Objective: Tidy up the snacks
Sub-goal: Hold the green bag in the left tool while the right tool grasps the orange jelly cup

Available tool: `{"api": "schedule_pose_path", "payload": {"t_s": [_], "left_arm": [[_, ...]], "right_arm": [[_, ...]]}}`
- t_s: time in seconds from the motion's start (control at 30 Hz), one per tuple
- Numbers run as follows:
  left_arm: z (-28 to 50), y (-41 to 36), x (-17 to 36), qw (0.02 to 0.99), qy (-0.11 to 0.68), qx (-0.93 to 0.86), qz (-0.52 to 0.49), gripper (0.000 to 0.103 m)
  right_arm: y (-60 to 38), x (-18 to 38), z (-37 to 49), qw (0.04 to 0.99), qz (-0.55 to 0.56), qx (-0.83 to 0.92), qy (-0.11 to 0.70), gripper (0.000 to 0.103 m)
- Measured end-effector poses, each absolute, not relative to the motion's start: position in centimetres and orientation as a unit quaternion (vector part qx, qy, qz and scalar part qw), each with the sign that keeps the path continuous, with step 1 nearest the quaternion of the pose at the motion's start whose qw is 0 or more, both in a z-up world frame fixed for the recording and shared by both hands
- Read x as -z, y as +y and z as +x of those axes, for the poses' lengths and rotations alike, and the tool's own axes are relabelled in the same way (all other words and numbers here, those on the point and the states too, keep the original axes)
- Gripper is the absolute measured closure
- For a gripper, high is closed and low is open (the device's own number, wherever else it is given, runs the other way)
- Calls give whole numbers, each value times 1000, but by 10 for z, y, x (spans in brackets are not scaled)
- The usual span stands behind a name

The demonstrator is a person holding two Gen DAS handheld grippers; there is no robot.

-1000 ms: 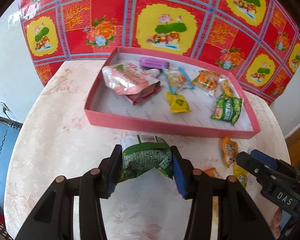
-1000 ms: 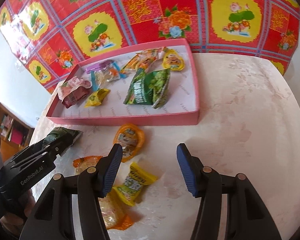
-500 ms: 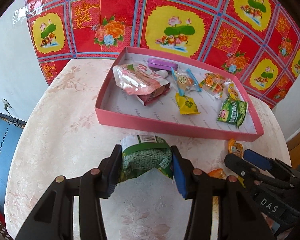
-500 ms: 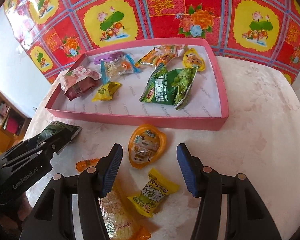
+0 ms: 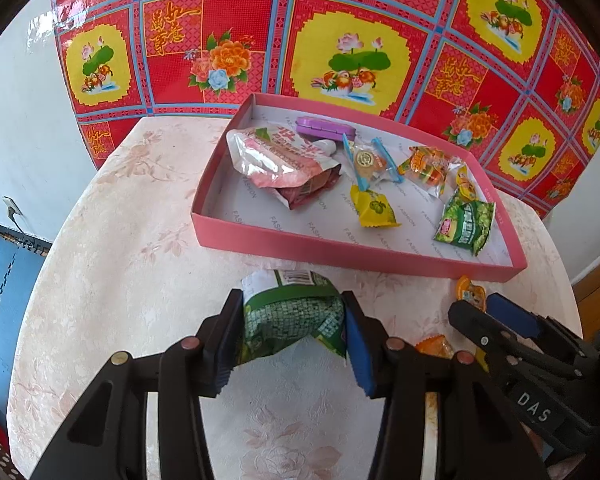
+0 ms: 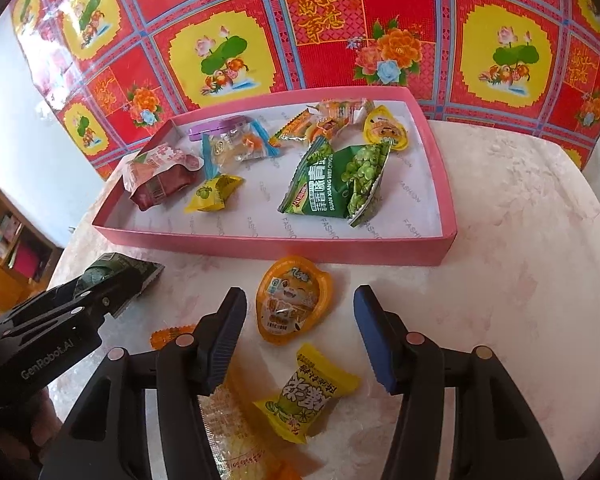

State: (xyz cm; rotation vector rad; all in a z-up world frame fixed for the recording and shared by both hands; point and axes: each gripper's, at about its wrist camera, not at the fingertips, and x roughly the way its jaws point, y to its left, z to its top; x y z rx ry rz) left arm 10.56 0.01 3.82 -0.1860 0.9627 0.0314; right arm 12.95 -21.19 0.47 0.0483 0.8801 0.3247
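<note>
The green snack packet [image 5: 290,316] is sitting crumpled between the 2 pads of the left gripper [image 5: 292,332], which is clamping it from both sides just above the table [image 5: 112,248], a little short of the near wall of the pink tray [image 5: 340,246]. In the right wrist view the same packet is showing as a dark green edge poking out of that gripper at the left.

The right gripper [image 6: 300,332] is hovering with its jaws apart and nothing between the pads. Below it, an orange jelly cup [image 6: 292,300] is lying on the table just in front of the tray. A yellow candy wrapper [image 6: 306,398] is lying nearer the camera, and a clear orange-tinted packet [image 6: 228,420] is partly hiding under the left finger.

Inside the tray, a pink pouch [image 5: 280,160], a purple tin [image 5: 326,128], a yellow sweet [image 5: 374,208], a green pea bag [image 6: 340,184] and several smaller wrapped sweets are lying scattered. A red and yellow flowered cloth [image 5: 340,40] is hanging behind the table.
</note>
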Motion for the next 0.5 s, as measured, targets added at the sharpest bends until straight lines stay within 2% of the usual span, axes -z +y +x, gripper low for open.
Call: {"api": "schedule_pose_path", "payload": {"t_s": [0.13, 0.3, 0.5], "left_arm": [[106, 0, -38, 882, 463, -15, -90, 53], [106, 1, -38, 881, 464, -14, -94, 53], [106, 2, -38, 881, 463, -13, -95, 53]], "right_arm": [[-208, -3, 127, 896, 3, -151, 418, 48], [-212, -1, 125, 903, -3, -137, 408, 62], [-213, -1, 124, 903, -9, -140, 406, 62]]}}
